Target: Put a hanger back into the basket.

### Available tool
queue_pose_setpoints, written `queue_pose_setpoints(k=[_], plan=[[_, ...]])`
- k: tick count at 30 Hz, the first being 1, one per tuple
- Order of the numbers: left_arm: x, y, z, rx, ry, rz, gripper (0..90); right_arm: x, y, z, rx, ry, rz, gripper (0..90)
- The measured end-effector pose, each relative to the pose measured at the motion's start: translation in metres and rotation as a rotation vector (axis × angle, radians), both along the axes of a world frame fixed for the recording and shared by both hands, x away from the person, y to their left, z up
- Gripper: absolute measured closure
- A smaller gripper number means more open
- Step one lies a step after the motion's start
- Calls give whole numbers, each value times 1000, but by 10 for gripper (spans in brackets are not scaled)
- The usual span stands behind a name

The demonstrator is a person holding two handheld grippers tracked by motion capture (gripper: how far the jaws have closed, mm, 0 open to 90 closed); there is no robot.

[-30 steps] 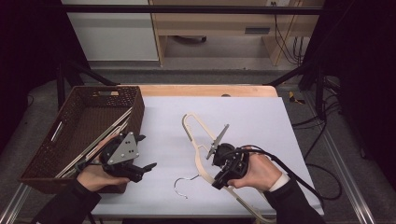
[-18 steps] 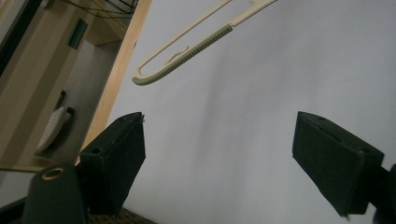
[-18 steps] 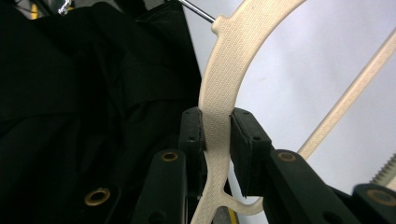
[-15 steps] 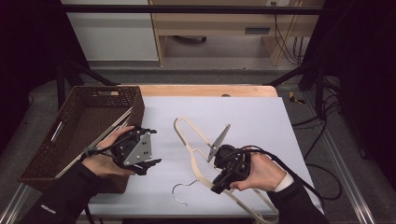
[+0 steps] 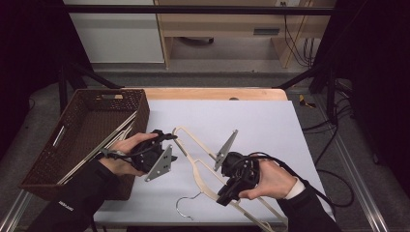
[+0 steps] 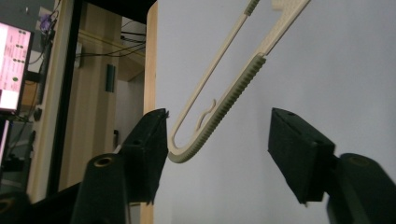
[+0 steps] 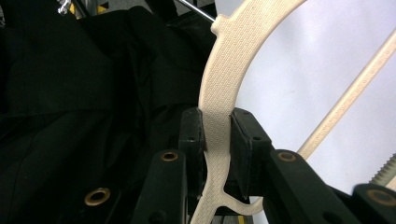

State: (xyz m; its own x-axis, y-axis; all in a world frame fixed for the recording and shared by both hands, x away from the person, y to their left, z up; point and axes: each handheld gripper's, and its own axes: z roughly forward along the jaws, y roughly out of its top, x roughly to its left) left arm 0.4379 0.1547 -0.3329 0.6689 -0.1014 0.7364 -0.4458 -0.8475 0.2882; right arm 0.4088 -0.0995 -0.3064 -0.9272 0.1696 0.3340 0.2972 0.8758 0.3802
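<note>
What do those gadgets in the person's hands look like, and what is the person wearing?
Each hand holds a black tool. The left gripper and the right gripper each carry a grey three-cornered plate and trail a black cable. Up close, the jaws end in blocky black pads, with brass-coloured rings at the joints. The sleeves are dark; a white cuff shows at the right wrist.

The cream hanger [image 5: 203, 166] runs under the right gripper [image 5: 231, 191] and hand — its far shoulder is cut off at the bottom edge. The basket's [image 5: 82, 133] near corner hides behind the left sleeve [image 5: 80, 200].
</note>
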Motion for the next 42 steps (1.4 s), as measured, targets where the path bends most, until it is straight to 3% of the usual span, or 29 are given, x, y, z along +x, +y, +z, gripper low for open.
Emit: queue_pose_setpoints(k=[5, 14, 15, 16, 18, 21, 23, 24, 25, 28, 29, 30, 31, 32, 37, 38, 42], plan=[[-1, -7, -10, 63, -40, -45, 486, -2, 2, 0, 8, 14, 13, 754], [-7, -12, -17, 126, -101, -97, 640, -4, 4, 0, 13, 33, 40, 753], [-8, -14, -17, 143, -116, -122, 666, -4, 4, 0, 10, 35, 48, 753], [-10, -15, -19, 145, -98, -124, 685, -4, 4, -1, 15, 34, 51, 753], [-11, -17, -18, 190, -130, -141, 732, -4, 5, -1, 13, 44, 54, 753], [-14, -18, -19, 169, -122, -167, 802, -5, 5, -2, 22, 52, 66, 753], [-16, -18, -18, 206, -141, -181, 817, -5, 5, -2, 24, 57, 71, 753], [-16, -18, -20, 187, -132, -193, 825, -5, 5, -1, 26, 60, 71, 752], [-18, -18, -21, 195, -146, -198, 832, -5, 4, -1, 29, 62, 74, 752], [-22, -16, -22, 198, -127, -182, 846, -5, 4, 0, 35, 66, 76, 751], [-23, -16, -19, 234, -144, -181, 849, -5, 4, 0, 36, 70, 81, 750], [-24, -16, -19, 232, -147, -182, 851, -5, 3, 0, 37, 72, 84, 750], [-25, -15, -21, 209, -112, -170, 852, -5, 3, 0, 43, 75, 84, 749], [-26, -15, -18, 230, -126, -163, 853, -5, 3, 0, 46, 77, 83, 748], [-28, -14, -16, 221, -53, -124, 855, -4, 1, 2, 57, 71, 85, 745], [-27, -13, -16, 214, -15, -114, 856, -4, 0, 3, 60, 61, 81, 745], [-28, -12, -12, 195, 54, -70, 857, -2, -8, 8, 76, 26, 55, 737]])
